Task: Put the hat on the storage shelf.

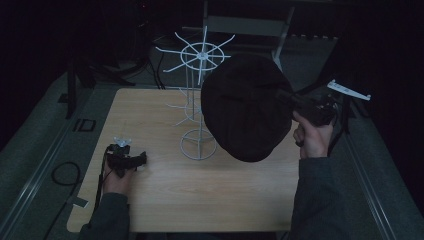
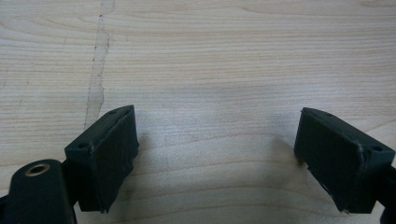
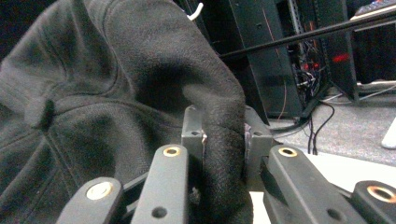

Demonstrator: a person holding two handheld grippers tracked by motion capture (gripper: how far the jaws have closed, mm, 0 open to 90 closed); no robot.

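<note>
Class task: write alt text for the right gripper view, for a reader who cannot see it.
The right hand-held gripper is shut on a fold of a dark fleece cap, which bulges up and to the left. Behind it stand dark equipment racks and floor cables.

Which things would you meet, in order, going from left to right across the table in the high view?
Left gripper resting open on the table → white wire rack → dark cap held up in the air → right gripper, shut on the cap's edge.
</note>
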